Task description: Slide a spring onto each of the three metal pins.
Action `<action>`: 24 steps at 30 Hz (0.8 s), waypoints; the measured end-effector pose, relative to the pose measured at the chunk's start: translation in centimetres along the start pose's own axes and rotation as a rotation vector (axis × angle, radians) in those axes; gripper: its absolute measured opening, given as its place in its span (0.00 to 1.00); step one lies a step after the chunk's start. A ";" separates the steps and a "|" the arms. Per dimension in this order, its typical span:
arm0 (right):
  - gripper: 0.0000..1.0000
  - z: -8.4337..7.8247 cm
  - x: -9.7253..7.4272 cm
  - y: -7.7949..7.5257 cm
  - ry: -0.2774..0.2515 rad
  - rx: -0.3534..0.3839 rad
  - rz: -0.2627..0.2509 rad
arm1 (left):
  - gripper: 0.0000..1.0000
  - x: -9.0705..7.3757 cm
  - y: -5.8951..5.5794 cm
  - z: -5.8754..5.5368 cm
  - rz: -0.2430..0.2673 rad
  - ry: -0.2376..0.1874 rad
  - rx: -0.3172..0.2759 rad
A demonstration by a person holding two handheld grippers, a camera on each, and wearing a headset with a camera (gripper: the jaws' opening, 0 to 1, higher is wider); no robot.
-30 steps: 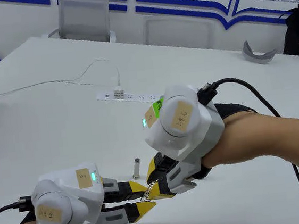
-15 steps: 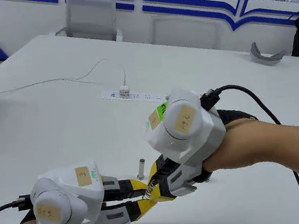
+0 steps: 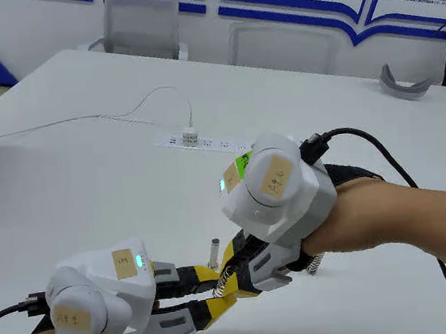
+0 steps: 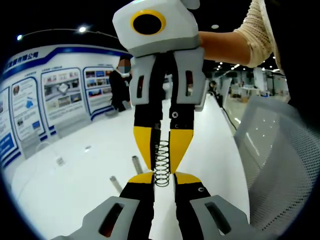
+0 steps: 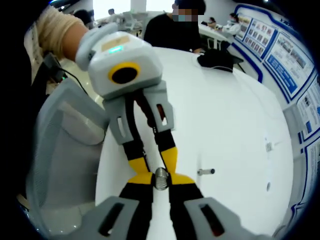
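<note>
Well, the white surface (image 3: 88, 173) took up most of the scene, with a power strip (image 3: 204, 143) lying far back on it. Close to the person, the right tongs (image 5: 160, 182) and the left tongs (image 4: 161, 181) met tip to tip just above it. The right tongs were clamped on a spring (image 4: 161, 160), which lay lengthwise between their yellow tips. The left tongs were drawn in close around the spring's near end, but I could not tell whether they actually pinched it. Just beyond the tips an upright pin (image 3: 213, 252) stood bare. The left gripper view showed a second pin (image 4: 116, 184) near it, bare too; a third I could not make out. A spare spring (image 3: 316, 265) lay on the surface by the right wrist. By my reckoning the job had barely begun: no pin I could see carried a spring, so all three looked left to do.
</note>
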State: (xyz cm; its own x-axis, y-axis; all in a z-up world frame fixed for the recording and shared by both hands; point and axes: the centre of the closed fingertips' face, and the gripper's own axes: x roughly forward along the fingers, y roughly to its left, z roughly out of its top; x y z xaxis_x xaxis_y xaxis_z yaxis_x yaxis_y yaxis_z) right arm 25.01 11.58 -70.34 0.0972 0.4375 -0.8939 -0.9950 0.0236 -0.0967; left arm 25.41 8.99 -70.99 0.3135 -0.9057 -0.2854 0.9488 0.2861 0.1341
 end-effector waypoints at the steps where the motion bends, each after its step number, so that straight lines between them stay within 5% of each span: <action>1: 0.12 0.0 -0.1 -0.2 -0.002 0.003 -0.001 | 0.16 0.0 0.0 -0.1 0.002 0.002 -0.002; 24: 0.12 -1.4 -0.7 -4.4 0.022 0.051 -0.052 | 0.44 -1.4 1.0 -1.7 0.065 0.015 -0.118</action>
State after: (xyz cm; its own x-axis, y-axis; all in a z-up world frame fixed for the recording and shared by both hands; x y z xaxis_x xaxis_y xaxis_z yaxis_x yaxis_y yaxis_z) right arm 29.31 9.94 -69.93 0.1491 0.4144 -0.8978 -0.9883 0.0921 -0.1216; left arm 26.00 11.10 -72.03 0.3740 -0.8795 -0.2943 0.9243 0.3797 0.0400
